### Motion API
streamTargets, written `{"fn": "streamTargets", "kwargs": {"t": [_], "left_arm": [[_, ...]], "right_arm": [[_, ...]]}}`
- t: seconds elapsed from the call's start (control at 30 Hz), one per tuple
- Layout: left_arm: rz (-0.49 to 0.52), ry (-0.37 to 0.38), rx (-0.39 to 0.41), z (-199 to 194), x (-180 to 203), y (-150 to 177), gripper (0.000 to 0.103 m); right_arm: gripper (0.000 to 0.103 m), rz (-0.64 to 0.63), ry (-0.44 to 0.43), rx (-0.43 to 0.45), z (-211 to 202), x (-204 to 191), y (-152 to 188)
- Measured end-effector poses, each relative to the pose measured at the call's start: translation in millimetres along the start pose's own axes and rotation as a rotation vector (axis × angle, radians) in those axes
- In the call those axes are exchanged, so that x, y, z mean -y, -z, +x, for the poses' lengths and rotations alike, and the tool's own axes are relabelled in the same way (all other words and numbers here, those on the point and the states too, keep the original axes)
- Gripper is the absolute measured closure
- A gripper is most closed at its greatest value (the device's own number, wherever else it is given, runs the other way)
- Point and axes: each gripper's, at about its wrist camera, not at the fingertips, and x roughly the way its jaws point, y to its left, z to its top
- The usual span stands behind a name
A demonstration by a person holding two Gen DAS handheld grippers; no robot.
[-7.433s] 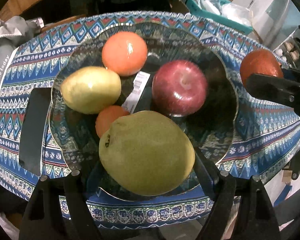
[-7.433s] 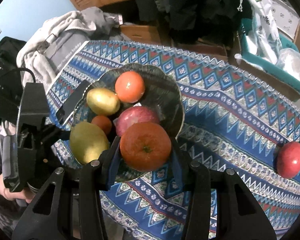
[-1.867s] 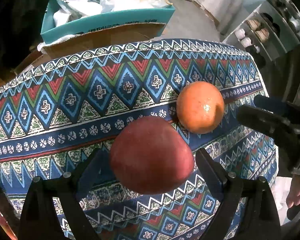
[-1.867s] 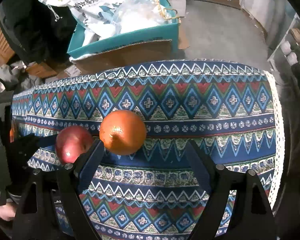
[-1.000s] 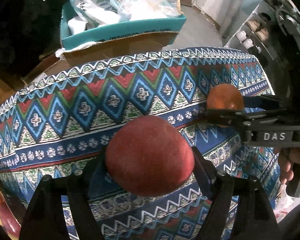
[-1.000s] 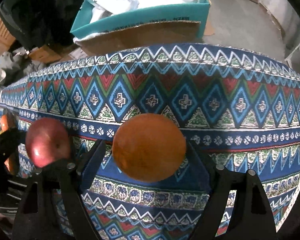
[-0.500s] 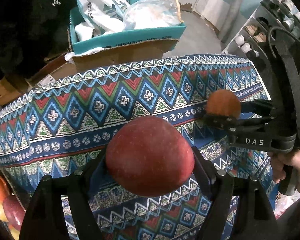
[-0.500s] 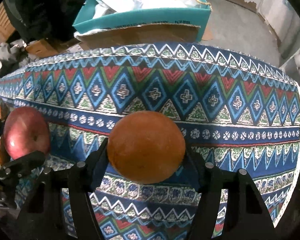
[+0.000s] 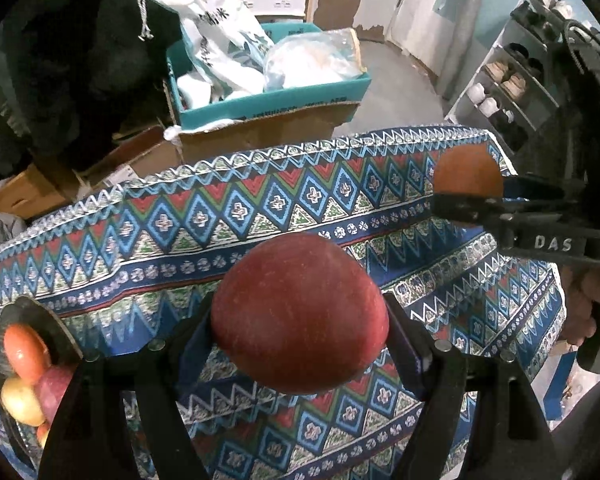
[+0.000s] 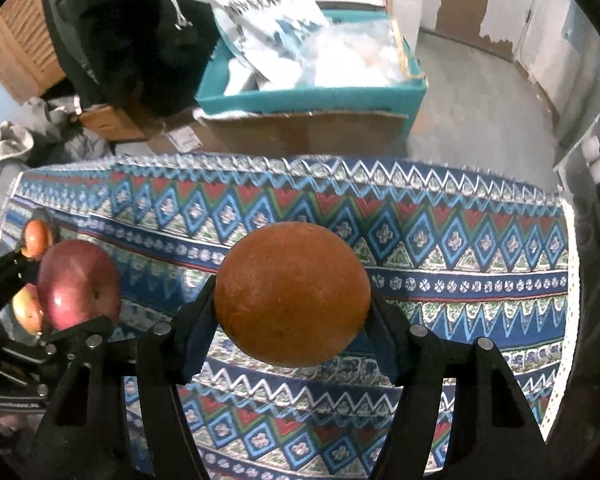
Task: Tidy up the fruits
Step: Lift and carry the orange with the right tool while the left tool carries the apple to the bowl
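Apple (image 9: 300,320) in left tool (image 9: 300,344), orange (image 10: 292,292) in right tool (image 10: 292,320) (both clamped)

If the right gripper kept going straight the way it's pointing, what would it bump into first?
Probably the patterned tablecloth. The right gripper points steeply down at it, clamped on the orange, so the orange would likely touch the bare cloth first. Depth is hard to judge.

Black left gripper (image 9: 300,330), blue-padded jaws, silver screws, white "DAS" lettering on right gripper (image 9: 470,200)

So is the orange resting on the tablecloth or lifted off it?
Lifted. The orange sits clamped in the right hand-held gripper, with the tablecloth visible beneath it.
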Motion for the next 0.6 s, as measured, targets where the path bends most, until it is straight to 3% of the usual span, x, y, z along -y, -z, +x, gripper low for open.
{"fn": "streamTargets", "kwargs": {"t": [0.6], "left_arm": [[0.014, -0.010, 0.107, -80.5, -10.9, 17.2, 0.024]], "right_arm": [[0.035, -0.065, -0.095, 0.126, -74.5, -68.2, -6.4]]}}
